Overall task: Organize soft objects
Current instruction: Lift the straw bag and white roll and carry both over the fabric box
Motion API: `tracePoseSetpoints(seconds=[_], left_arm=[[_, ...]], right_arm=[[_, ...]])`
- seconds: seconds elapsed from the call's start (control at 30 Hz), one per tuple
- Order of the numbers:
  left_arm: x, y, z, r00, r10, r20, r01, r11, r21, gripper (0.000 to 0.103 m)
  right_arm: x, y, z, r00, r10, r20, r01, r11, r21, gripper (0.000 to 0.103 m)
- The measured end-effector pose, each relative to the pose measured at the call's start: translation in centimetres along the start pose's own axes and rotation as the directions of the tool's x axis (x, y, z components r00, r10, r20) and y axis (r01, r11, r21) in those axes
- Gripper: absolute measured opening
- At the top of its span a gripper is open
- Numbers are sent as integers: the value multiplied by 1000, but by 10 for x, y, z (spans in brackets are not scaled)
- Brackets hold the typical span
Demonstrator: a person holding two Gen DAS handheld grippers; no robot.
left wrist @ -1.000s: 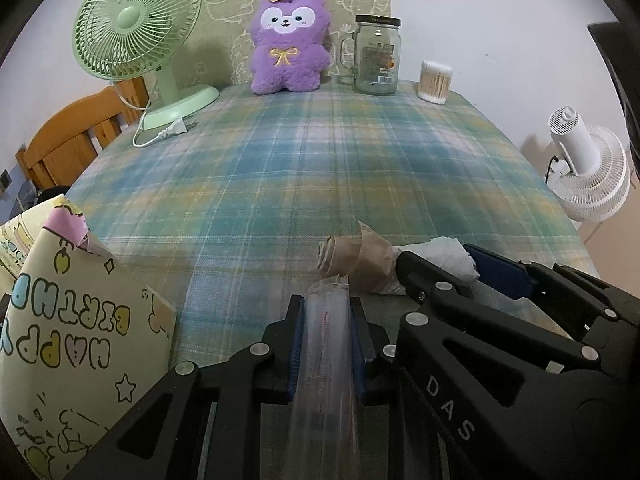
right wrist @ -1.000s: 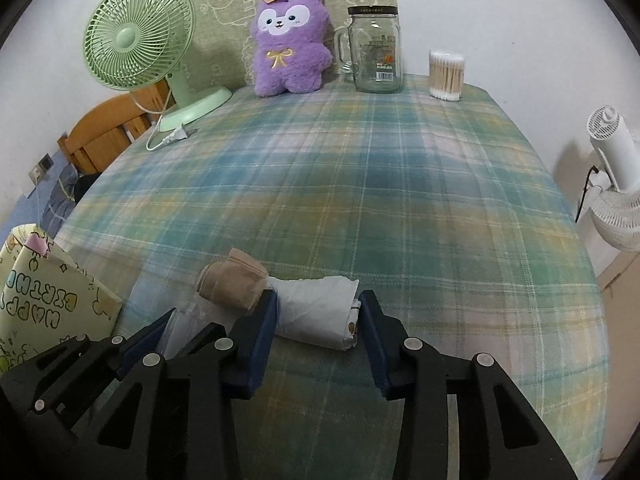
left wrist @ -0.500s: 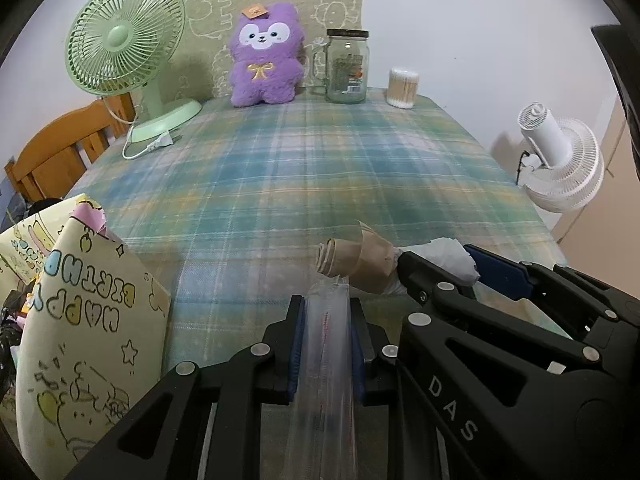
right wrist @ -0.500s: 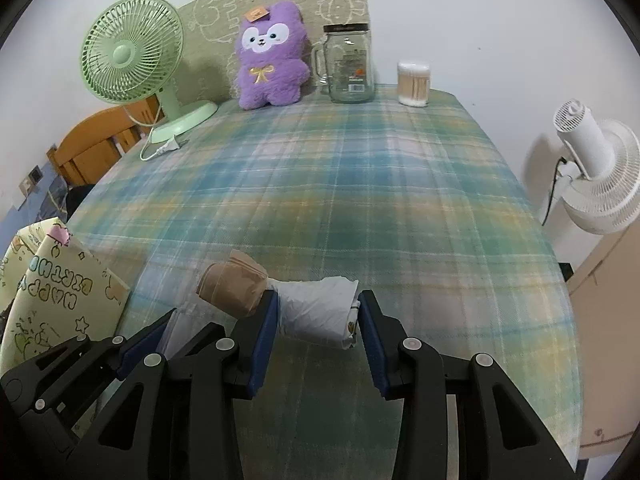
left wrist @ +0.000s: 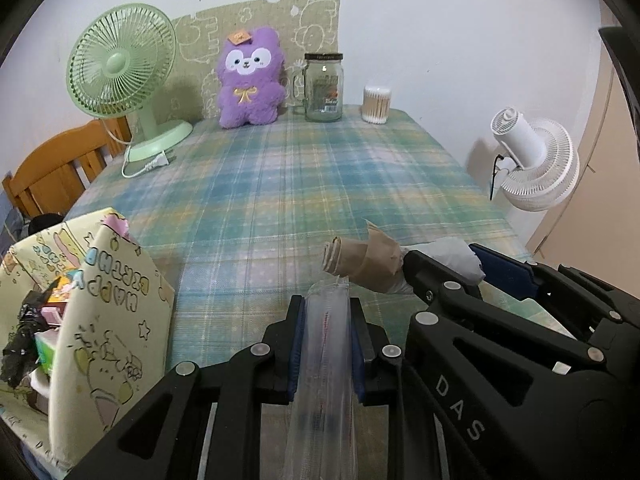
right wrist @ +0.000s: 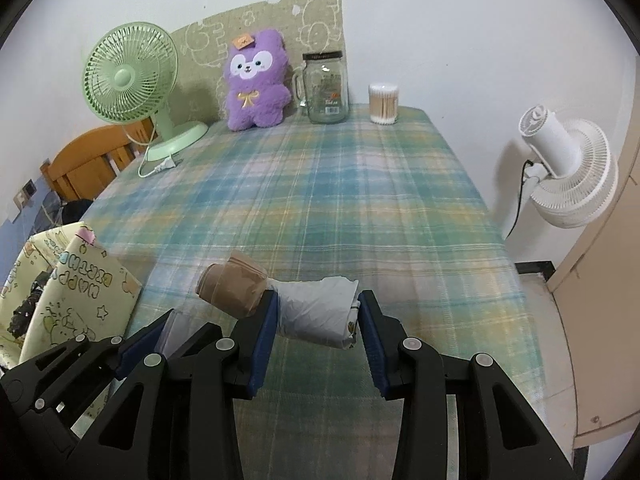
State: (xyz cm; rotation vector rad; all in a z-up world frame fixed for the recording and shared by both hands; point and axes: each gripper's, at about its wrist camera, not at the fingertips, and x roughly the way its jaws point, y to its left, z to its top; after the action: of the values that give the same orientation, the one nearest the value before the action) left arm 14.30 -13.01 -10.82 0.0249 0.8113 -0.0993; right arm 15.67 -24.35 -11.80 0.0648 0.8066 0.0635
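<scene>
My left gripper (left wrist: pixel 326 320) fingers clench a clear plastic bag (left wrist: pixel 324 380), my right gripper (right wrist: pixel 316 316) fingers grasp the rolled cloth bundle (right wrist: pixel 316 316) above the plaid worktop (right wrist: pixel 340 200); nothing bagged yet.

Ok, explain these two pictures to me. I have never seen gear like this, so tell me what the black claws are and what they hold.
There is no robot here. A person holds a hand-held two-finger gripper in each hand, and a fisheye camera on each one looks forward along its fingers.

The left wrist view shows the left gripper shut on a strip of clear plastic; the right gripper enters that picture from the right.

The right wrist view shows the right gripper clamped on a rolled white cloth, with a beige roll at its left end.

At the far end of the checked tablecloth stand a green fan, a purple plush toy, a glass jar and a tub of cotton swabs. A birthday gift bag sits at the left.
</scene>
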Motion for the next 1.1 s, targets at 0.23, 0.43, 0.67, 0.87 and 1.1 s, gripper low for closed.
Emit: tracePoseSetpoints(seconds=[0.23,0.43,0.67,0.87,1.1], left_arm=[[-22,-6,0,999,-6,33,5,1000,12,19],[-43,-9,0,998,-8,67,5,999,33,19],[-64,-10,0,995,-16,96,11,999,50,19],[-82,-8,0,991,-31,128,23,998,63,19],[-104,-2,1,985,-43,166,31,996,79,19]], right_arm=[[-26,0,-2,999,-16,37,16,1000,7,44],[-49,0,-4,997,-25,67,25,1000,9,44],[-71,4,-4,994,-37,98,36,999,16,44],[-92,9,-4,990,-56,130,53,998,22,44],[-113,19,-3,984,-64,164,60,998,28,44]])
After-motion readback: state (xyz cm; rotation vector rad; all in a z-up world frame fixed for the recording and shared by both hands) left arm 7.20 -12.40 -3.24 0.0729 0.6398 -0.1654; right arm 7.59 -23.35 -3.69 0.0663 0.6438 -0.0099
